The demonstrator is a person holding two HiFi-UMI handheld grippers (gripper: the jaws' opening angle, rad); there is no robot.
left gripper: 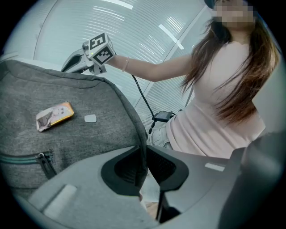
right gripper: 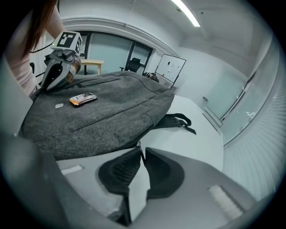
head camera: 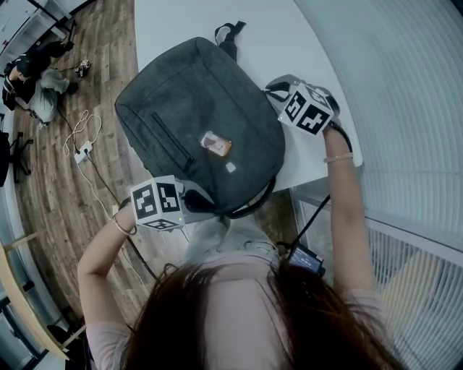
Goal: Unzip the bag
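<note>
Gray bag (head camera: 195, 115) lies flat on the white table (head camera: 173, 22), front face up, near end at the table edge closest to the person. Black strap (head camera: 230, 35) trails off its far end onto the table. Small orange-and-white patch (head camera: 215, 144) on the front face, with a small pale tag just beside it. Front pocket zipper (left gripper: 24, 157) closed, its pull hanging at the right end.

Left hand-held gripper (left gripper: 144, 166): at the bag's near-left corner, jaws drawn in on the bag's dark edge seam, which runs down between the pads. Gripping the bag there. Angled downward.

Right hand-held gripper (right gripper: 140, 150): at the bag's right side, low over the table, pointing steeply down. Jaws only a narrow slit apart. A thin dark zipper pull (right gripper: 139, 146) hangs from the bag's rim into the slit at the tips. Slit looks wider than the pull, so not clamped. White table shows through the gap below the tips.

The two grippers sit on opposite sides of the bag, well apart. Main zipper line along the rim is not clearly visible, so I cannot tell how far it is open.

Wood floor (head camera: 108, 43) left of the table, with a white cable (head camera: 79, 137) lying on it.
</note>
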